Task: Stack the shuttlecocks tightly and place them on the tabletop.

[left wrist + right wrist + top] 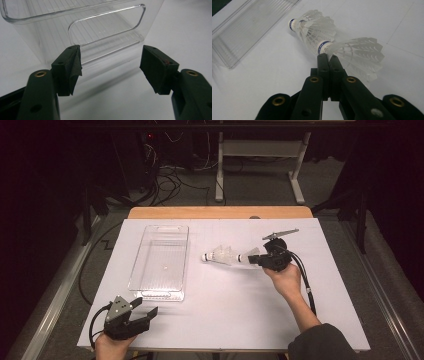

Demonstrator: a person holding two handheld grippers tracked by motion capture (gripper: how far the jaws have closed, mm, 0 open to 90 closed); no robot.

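- My right gripper has its jaws pressed together at the feather skirt of the near shuttlecock; whether feathers are pinched I cannot tell.
- That shuttlecock lies on the white table, touching a second shuttlecock just beyond it.
- My left gripper stands wide open, holding nothing, facing the clear bin.

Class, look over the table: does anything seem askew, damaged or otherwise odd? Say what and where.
One oddity: on the left tool, the black pad on one jaw is peeling, its edge curling away. Otherwise nothing stands out: the two shuttlecocks lie nested on their sides by the shut right tool, and the clear bin sits upright.
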